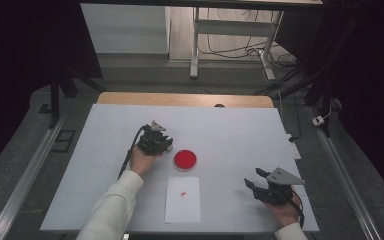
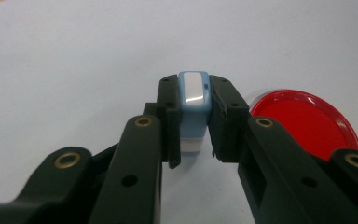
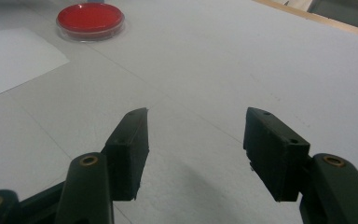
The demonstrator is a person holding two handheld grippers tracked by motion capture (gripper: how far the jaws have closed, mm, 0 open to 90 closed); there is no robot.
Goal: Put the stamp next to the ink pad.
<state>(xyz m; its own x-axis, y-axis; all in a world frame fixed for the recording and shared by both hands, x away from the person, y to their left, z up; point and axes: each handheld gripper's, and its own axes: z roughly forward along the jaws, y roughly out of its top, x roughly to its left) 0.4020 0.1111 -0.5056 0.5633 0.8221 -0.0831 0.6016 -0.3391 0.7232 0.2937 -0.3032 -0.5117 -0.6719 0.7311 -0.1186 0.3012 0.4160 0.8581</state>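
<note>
A small blue and white block (image 2: 194, 108) stands upright on the white table, and my left gripper (image 2: 194, 122) is shut on it, one jaw on each side. In the high view the left gripper (image 1: 166, 143) sits just left of a red round dish (image 1: 185, 159). The same red dish (image 2: 307, 122) lies to the right of the jaws in the left gripper view. My right gripper (image 1: 253, 180) rests near the table's front right, open, with nothing between its fingers (image 3: 129, 154). A white paper sheet (image 1: 182, 199) with a small red mark (image 1: 183, 193) lies in front of the dish.
The white table top (image 1: 230, 135) has a wooden strip along its far edge (image 1: 185, 99). Beyond it stand a metal frame and cables on the floor (image 1: 240, 47). In the right gripper view the red dish (image 3: 90, 19) and paper sheet (image 3: 14, 60) lie far left.
</note>
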